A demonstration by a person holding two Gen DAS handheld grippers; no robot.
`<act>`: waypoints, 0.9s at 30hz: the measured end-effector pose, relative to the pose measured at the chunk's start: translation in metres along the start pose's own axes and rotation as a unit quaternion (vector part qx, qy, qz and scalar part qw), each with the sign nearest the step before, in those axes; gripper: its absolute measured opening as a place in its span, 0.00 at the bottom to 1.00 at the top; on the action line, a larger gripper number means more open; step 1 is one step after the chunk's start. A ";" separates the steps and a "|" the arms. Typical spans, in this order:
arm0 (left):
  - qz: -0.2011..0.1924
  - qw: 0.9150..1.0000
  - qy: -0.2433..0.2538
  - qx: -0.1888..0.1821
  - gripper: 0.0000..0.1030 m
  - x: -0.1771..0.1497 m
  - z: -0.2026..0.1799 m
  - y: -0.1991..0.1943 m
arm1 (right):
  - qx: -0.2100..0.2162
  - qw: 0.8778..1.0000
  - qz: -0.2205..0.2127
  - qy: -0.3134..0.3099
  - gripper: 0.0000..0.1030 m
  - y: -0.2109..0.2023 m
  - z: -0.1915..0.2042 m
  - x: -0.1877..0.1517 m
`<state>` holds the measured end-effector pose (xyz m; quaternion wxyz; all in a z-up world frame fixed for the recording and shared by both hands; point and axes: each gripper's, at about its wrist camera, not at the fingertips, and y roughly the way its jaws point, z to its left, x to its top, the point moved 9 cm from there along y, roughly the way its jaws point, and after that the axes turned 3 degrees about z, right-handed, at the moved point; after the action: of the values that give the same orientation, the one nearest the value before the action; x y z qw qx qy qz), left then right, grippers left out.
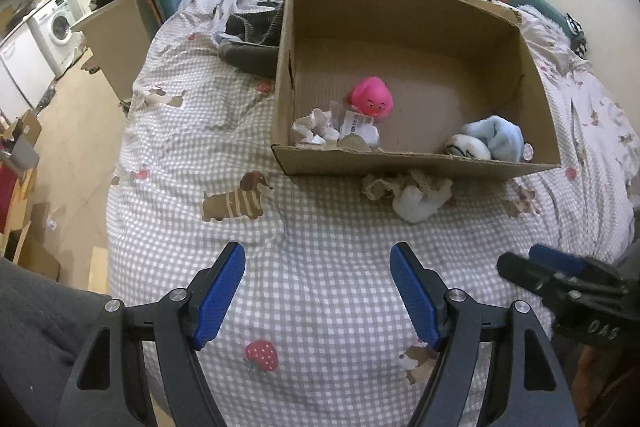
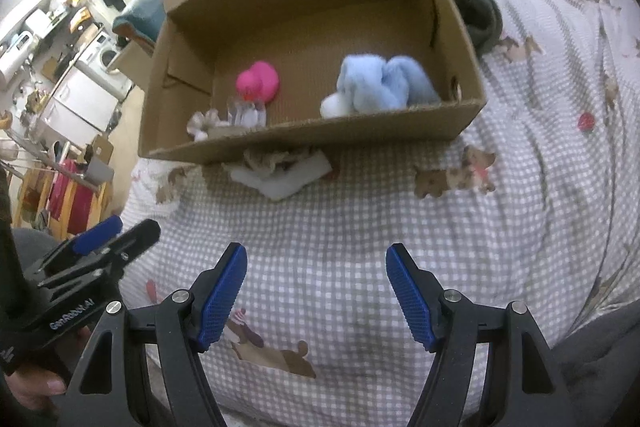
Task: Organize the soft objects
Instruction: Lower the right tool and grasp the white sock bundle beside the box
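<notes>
Checked bedspread (image 1: 320,239): white-and-tan cloth bundle (image 1: 416,197) against cardboard box (image 1: 400,161), ahead of both empty, spread grippers, nearer right gripper (image 2: 316,291) than left gripper (image 1: 318,291).

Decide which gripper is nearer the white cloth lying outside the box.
Right, narrowly. The right gripper faces the white cloth almost directly; the left gripper sits off to its left.

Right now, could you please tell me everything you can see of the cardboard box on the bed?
The cardboard box is plain brown corrugated card, open-topped, with a ragged, torn upper edge and a low front wall. It sits on the checked duvet. Inside lie a pink toy, a light blue plush, crumpled paper and a small tagged white item. A white and beige cloth bundle lies outside, against its front wall. Dark clothing rests at one side.
</notes>
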<state>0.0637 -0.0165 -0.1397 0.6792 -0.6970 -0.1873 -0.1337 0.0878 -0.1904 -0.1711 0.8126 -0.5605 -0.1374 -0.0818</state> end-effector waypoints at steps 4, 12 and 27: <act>0.014 1.000 -0.023 -0.002 0.70 0.001 0.006 0.007 | 0.000 1.000 0.025 0.013 0.74 0.019 -0.001 -0.002; 0.011 0.999 -0.047 0.008 0.71 0.006 0.015 0.009 | 0.020 1.000 0.016 -0.015 0.74 0.043 0.028 0.018; 0.025 0.997 -0.066 -0.005 0.71 0.007 0.016 0.015 | -0.026 0.998 0.000 -0.060 0.60 0.096 0.039 0.051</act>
<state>0.0755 -0.0001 -0.1506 0.6651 -0.7120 -0.2137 -0.0714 0.1585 -0.1182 -0.2277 0.7883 -0.5850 -0.1838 -0.0514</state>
